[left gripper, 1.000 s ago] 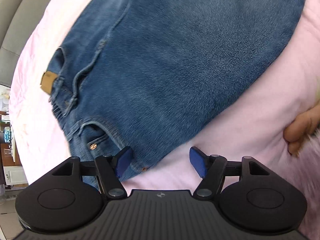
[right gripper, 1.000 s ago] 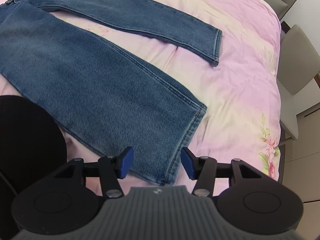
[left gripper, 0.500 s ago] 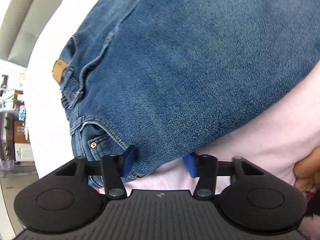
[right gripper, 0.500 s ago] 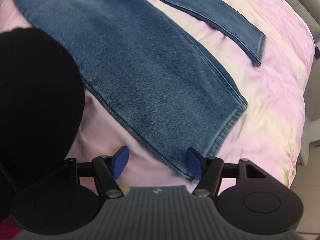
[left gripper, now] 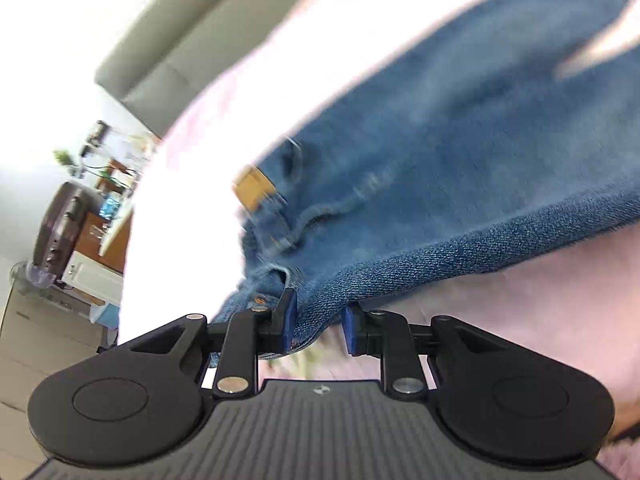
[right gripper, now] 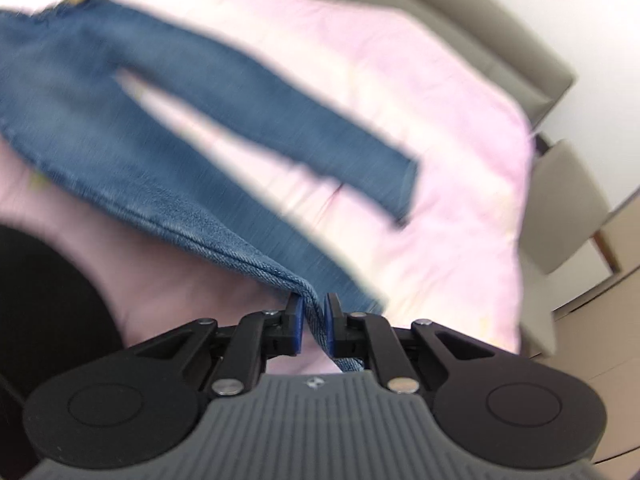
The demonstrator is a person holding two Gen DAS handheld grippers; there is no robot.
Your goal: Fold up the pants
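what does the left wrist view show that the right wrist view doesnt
Only the left wrist view shows the waist end of the jeans: the tan leather patch, the pocket seams, a copper rivet, and a cluttered room corner. There the left gripper is closing on the waist edge.

Only the right wrist view shows both legs spread apart, the far leg's hem, and the right gripper shut on the near leg's edge.

Both show blue denim lifted off the pink bedspread and a grey headboard.

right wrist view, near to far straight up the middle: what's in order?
right gripper → pinched hem of near jeans leg → strip of pink bedspread → far jeans leg → more bedspread → grey headboard
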